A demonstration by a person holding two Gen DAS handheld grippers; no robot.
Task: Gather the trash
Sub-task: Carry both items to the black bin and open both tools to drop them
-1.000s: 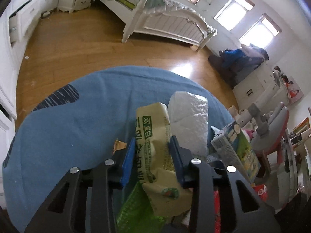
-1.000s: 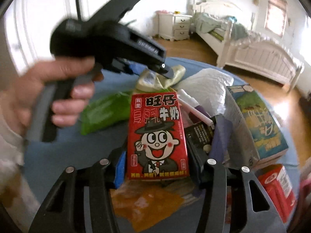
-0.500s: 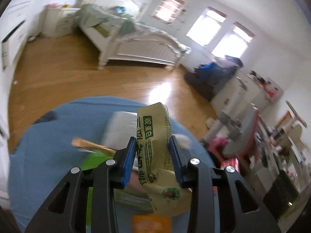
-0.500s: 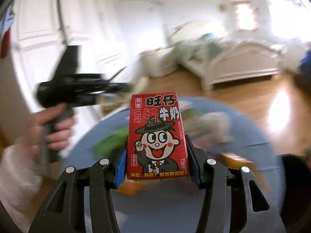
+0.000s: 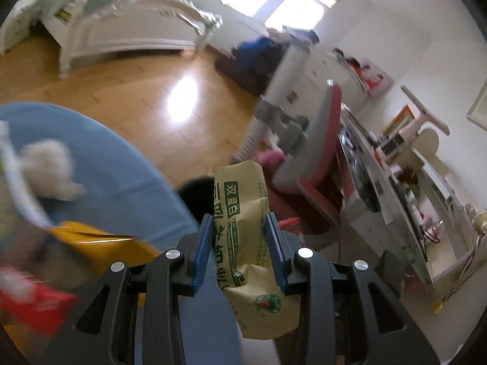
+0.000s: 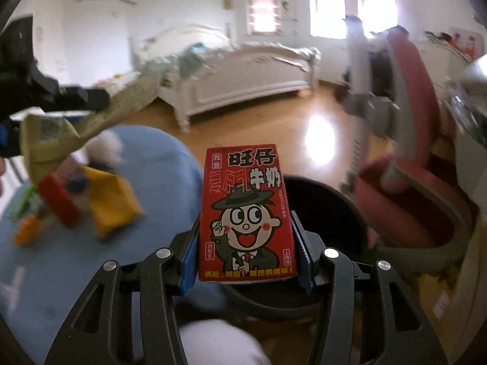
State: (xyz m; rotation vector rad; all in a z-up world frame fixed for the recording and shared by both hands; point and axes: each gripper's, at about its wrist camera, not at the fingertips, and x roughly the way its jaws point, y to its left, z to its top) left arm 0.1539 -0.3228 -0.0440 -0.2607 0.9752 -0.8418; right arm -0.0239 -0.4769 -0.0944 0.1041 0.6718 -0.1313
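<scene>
Right wrist view first: the right gripper (image 6: 246, 240) has its blue-padded fingers (image 6: 188, 258) pinched onto both narrow sides of a red milk carton (image 6: 247, 213), which stands upright between them with its printed face toward the camera. Gripping it by the edges makes sense to me, since a flat box like that sits square between the pads and shouldn't twist. Just past the fingertips, behind the carton, is the dark round mouth of a trash bin (image 6: 328, 210), so I'd guess the carton is being lined up for a drop there.

Off to the left of those fingers, the rest of the trash (image 6: 91, 197) (something yellow, something red, a white fluffy bit, all blurry) lies on the blue counter (image 6: 61, 261).

Left wrist view: the left gripper (image 5: 240, 240) is clamped on a crumpled yellowish snack wrapper (image 5: 243, 228), held around its middle so both ends stick out, one above the fingertips and one flopping down below the fingers. It's soft packaging, so squeezing the waist is probably the only way it stays put. A dark rim, likely that same bin, peeks out just left of the wrapper beyond the fingertips, but it's mostly hidden.

So both pieces look close to the bin, neither released yet.
</scene>
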